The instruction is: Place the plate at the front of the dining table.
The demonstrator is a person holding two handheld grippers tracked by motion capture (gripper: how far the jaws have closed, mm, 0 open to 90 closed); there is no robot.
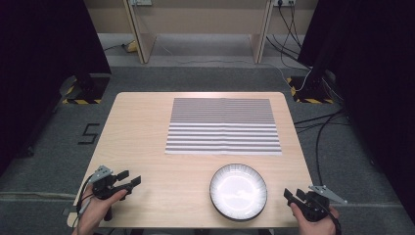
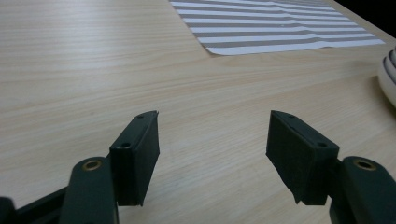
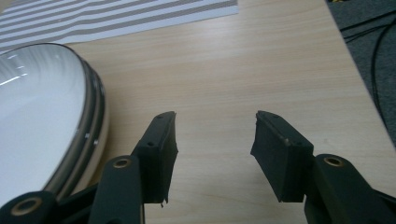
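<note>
Nearest the high camera, two hands come in at the worktop's (image 1: 147,122) near edge, each holding a claw. On the left claw (image 1: 130,179), at about 7 o'clock, the jaws stand apart with nothing between them; its own view looks along the bare wood toward the striped mat (image 2: 275,23). On the right claw (image 1: 290,195), at about 5 o'clock, the jaws are likewise spread and empty.

A white plate (image 1: 238,191) with a dark rim sits at 6 o'clock, between the two claws, closer to the right one and just short of the mat's (image 1: 223,126) near edge. In the right gripper view the plate (image 3: 42,116) lies just beside the left-hand jaw, not touching it.

The step in hand looks like a reach for the plate. To do it well, the right claw should come in low at the rim, one jaw over and one under the lip, and clamp firmly: glazed ware is slippery. Lift level, and keep the left claw ready to steady the far side.
</note>
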